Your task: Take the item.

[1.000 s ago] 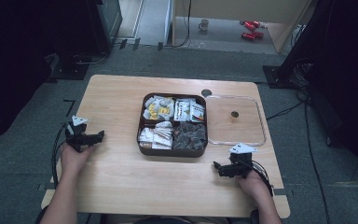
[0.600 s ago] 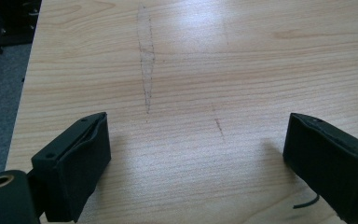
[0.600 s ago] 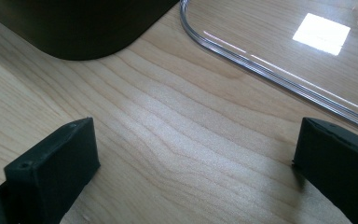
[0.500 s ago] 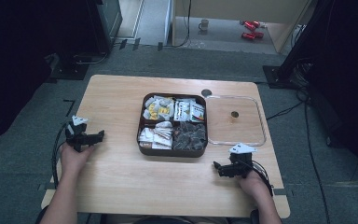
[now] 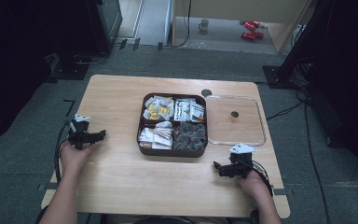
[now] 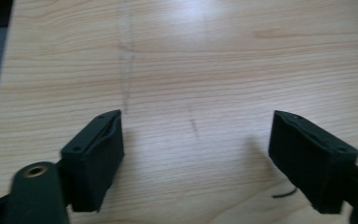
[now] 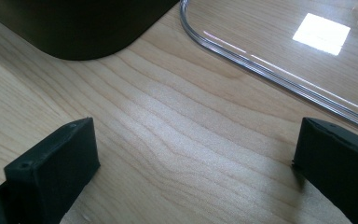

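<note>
We see pale wood-grain table [image 5: 121,186] on grey carpet; dark rounded box [image 5: 142,147], clear lid [image 5: 261,126]. Left gripper [image 6: 196,154] spread, just been narrowing, empty; right gripper [image 7: 196,168] spread, empty.

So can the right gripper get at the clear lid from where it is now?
Probably yes: the right gripper is open, and bare table lies between it and the clear lid.

Bare table [image 5: 116,186] lies open along the near edge and left side. The brown compartment box [image 5: 173,150] blocks the centre; the clear lid [image 5: 261,135] lies just right of it, apparently touching. The right claw [image 5: 218,166] sits near both.
</note>
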A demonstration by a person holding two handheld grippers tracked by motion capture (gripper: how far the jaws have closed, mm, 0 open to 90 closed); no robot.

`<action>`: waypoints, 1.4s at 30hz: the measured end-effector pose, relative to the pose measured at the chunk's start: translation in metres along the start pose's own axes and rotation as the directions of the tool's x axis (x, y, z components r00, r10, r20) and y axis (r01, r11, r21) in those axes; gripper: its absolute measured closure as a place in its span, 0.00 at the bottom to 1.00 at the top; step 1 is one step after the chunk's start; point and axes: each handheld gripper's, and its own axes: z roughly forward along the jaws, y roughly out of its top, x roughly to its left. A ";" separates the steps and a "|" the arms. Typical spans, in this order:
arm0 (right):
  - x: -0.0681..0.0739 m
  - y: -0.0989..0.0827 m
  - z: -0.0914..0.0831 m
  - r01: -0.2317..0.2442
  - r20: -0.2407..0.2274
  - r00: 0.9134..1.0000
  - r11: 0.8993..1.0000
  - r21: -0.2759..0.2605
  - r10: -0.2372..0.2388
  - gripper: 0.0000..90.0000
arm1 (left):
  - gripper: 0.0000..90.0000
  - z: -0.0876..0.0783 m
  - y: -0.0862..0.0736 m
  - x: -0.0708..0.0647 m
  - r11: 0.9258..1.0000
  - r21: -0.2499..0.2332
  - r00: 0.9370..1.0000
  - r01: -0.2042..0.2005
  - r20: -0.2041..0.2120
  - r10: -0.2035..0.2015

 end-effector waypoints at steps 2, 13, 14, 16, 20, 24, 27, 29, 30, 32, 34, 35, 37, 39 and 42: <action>0.000 0.000 0.000 0.000 0.000 1.000 1.000 0.000 0.000 0.00 | 0.28 -0.002 0.001 -0.001 1.000 0.000 0.999 0.003 0.037 -0.003; 0.000 0.000 0.000 0.000 0.000 1.000 1.000 0.001 0.000 0.00 | 0.37 -0.003 0.008 -0.002 0.999 0.046 0.994 -0.007 0.109 0.002; 0.000 0.000 0.000 0.000 0.000 1.000 1.000 0.000 0.000 0.00 | 0.37 -0.004 0.009 -0.002 0.999 0.042 0.994 -0.009 0.113 0.004; 0.000 0.000 0.000 0.000 0.000 1.000 1.000 0.000 0.000 0.00 | 0.40 -0.007 0.010 -0.003 0.999 0.028 0.993 -0.016 0.114 0.013; 0.000 0.000 0.000 0.000 0.000 1.000 1.000 0.000 0.000 0.00 | 0.42 -0.010 0.014 -0.006 0.999 0.019 0.993 -0.030 0.117 0.028; 0.000 0.000 0.000 0.000 0.000 1.000 1.000 0.001 0.000 0.00 | 0.39 -0.012 0.018 -0.011 0.999 0.013 0.993 -0.052 0.109 0.050; 0.000 0.000 0.000 0.000 0.000 1.000 1.000 0.001 0.000 0.00 | 0.38 -0.013 0.020 -0.017 0.997 0.009 0.991 -0.081 0.106 0.079; 0.000 0.000 0.000 0.000 0.000 1.000 1.000 0.001 0.000 0.00 | 0.40 -0.012 0.021 -0.021 0.996 0.012 0.989 -0.092 0.119 0.090; 0.000 0.000 0.000 0.000 0.000 1.000 1.000 0.001 0.000 0.00 | 0.40 -0.012 0.021 -0.022 0.995 0.013 0.987 -0.102 0.122 0.100; 0.000 0.000 0.000 0.000 0.000 1.000 1.000 0.000 0.000 0.00 | 0.41 -0.012 0.022 -0.024 0.994 0.011 0.985 -0.112 0.131 0.110; 0.000 0.000 0.000 0.000 0.000 1.000 1.000 0.001 0.000 0.00 | 0.42 -0.013 0.022 -0.025 0.994 0.006 0.984 -0.110 0.142 0.108; 0.000 0.000 0.000 0.000 0.000 1.000 1.000 0.001 0.000 0.00 | 0.42 -0.013 0.022 -0.025 0.994 0.006 0.984 -0.110 0.142 0.108; 0.000 0.000 0.000 0.000 0.000 1.000 1.000 0.001 0.000 0.00 | 0.42 -0.015 0.023 -0.026 0.994 -0.001 0.982 -0.110 0.155 0.109; 0.000 0.000 0.000 0.000 0.000 1.000 1.000 0.000 0.000 0.00 | 0.44 -0.017 0.026 -0.029 0.994 -0.001 0.976 -0.106 0.191 0.104; 0.000 0.000 0.000 0.001 0.000 1.000 1.000 0.000 -0.001 0.00 | 0.44 -0.022 0.031 -0.034 0.994 -0.022 0.969 -0.110 0.219 0.112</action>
